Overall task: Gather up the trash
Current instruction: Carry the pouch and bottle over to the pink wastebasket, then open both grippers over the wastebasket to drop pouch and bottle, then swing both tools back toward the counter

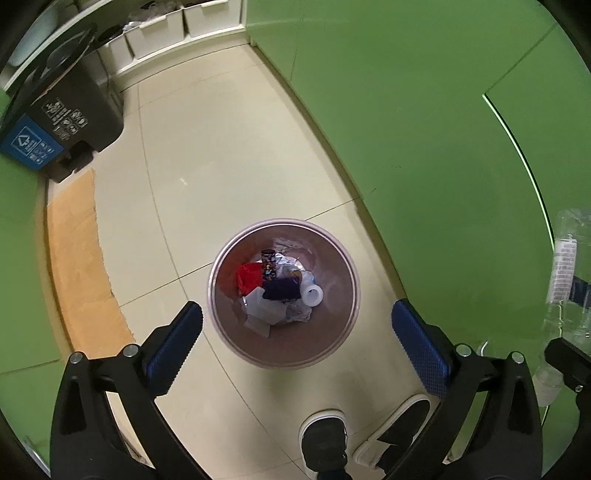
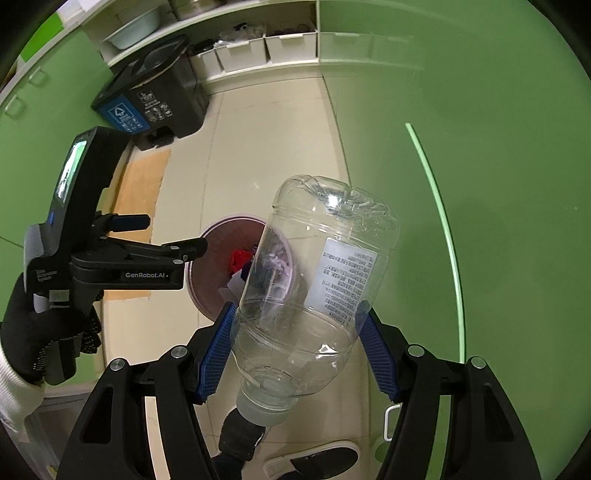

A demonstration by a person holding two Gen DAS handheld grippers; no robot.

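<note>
A large clear plastic bottle (image 2: 314, 295) with a white printed label and a pale screw cap sits clamped between the blue pads of the right gripper (image 2: 297, 345), which grasps it around the lower body near the neck. The bottle is tilted, cap toward the camera and base pointing away and up, hanging above the floor and partly over the near rim of the round pinkish-brown waste bin (image 2: 221, 266). In the left wrist view the same bottle (image 1: 565, 269) shows at the right edge of the picture, upright along the green wall.

The bin (image 1: 283, 293) stands on the cream tiled floor (image 1: 207, 147), close to the foot of the green wall (image 1: 424, 110). It holds a red crumpled wrapper (image 1: 249, 277), a dark purple packet (image 1: 282, 288), a small white roll of tape (image 1: 313, 295), white paper scraps (image 1: 264, 314) and silvery foil.

The left gripper (image 1: 295, 321) hangs straight over the bin with its jaws spread wide, released, nothing between the blue pads (image 1: 173, 339). From the right wrist view the left gripper (image 2: 177, 236) is seen side-on, held by a black-gloved hand (image 2: 40, 332) with a white sleeve cuff.

At the lower edge of the floor two black shoes with white soles (image 1: 325, 439) stand just beside the bin. A tan mat (image 1: 79, 266) lies along the floor's left edge. Beyond it, toward the far left corner, stands a black pedal bin with a blue recycling label (image 1: 62, 110), and white storage boxes (image 1: 159, 33) line the far edge under a shelf.
</note>
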